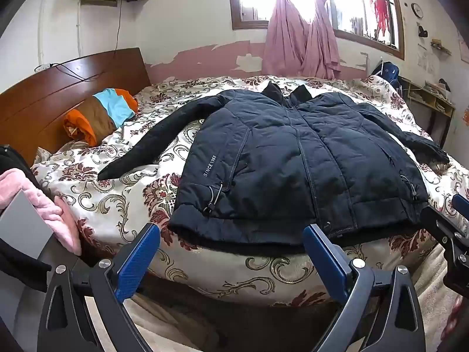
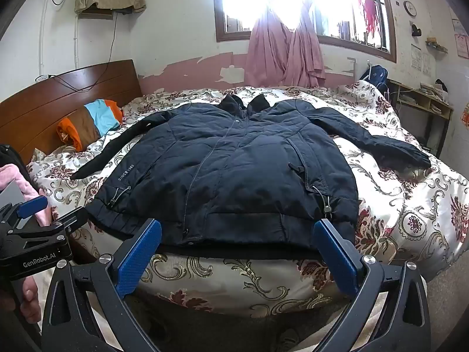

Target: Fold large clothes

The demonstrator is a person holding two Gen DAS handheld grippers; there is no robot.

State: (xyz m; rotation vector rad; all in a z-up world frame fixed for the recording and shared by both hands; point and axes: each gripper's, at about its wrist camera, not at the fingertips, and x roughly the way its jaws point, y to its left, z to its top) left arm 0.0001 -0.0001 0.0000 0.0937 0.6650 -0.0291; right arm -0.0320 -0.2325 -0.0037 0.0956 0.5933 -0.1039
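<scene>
Window (image 2: 263, 0) blown out by glare; wall clock (image 1: 417, 10) unreadably small; pink garment (image 1: 44, 205) cut by left edge

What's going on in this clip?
A person holds two grippers at the near edge of a bed, about to fold a dark jacket. The jacket lies flat, front up and closed, both sleeves spread out to the sides, collar toward the window. The left gripper and right gripper are both open and hover just short of the hem, holding nothing. No fold has been made yet.
</scene>
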